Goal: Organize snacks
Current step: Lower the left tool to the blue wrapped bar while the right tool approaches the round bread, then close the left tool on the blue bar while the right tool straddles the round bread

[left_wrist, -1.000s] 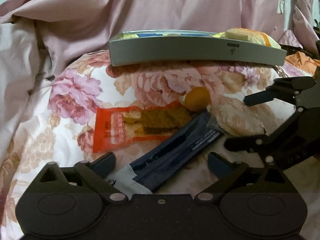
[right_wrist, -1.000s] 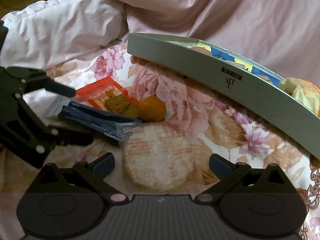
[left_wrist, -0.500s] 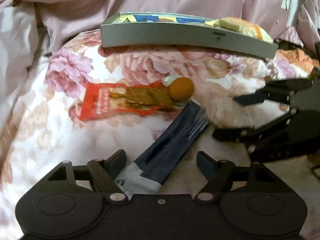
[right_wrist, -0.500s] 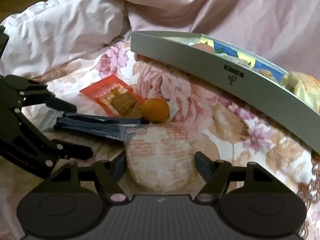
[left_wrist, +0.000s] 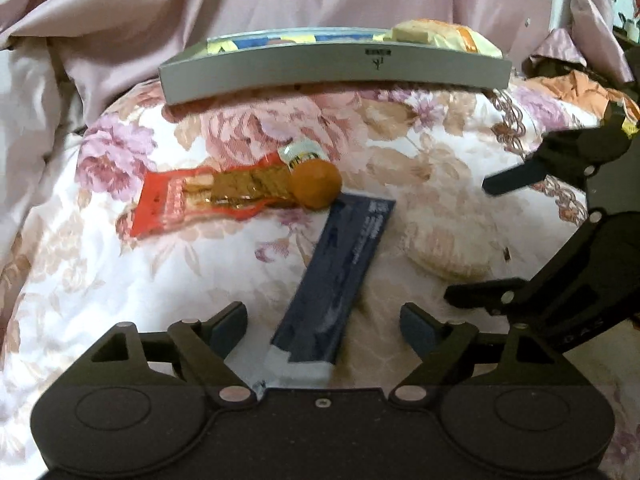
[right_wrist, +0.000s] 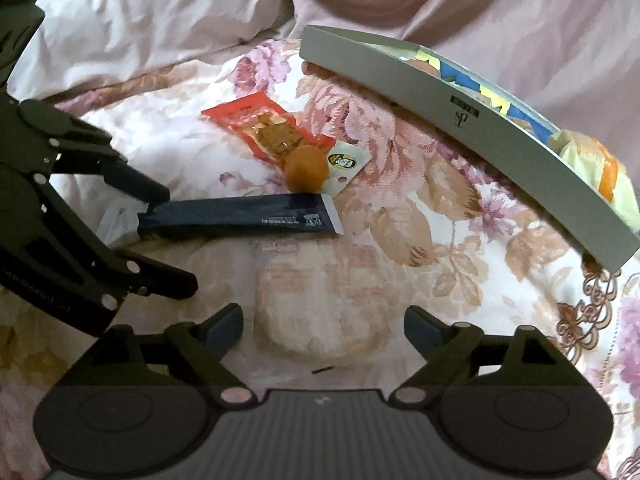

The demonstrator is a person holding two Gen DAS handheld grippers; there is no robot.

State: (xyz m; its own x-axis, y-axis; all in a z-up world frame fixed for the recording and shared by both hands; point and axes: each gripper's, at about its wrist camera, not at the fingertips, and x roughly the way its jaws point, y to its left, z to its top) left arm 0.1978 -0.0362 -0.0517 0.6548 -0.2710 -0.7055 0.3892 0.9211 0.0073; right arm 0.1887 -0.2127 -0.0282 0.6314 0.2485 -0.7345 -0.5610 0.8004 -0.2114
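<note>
On a floral bedspread lie a dark blue snack bar, a red packet of brown crackers, a small orange ball snack and a clear-wrapped round rice cracker. My left gripper is open, its fingers on either side of the blue bar's near end. My right gripper is open around the round cracker. A grey box at the back holds several snacks.
Pink bedding is bunched behind and left of the box. A white quilt lies at the back left in the right wrist view. Orange cloth lies to the right of the box.
Both grippers have risen and pulled back a little from the snacks, and both stay open. The blue bar now lies more lengthwise between my left fingers. Nothing has been picked up.
</note>
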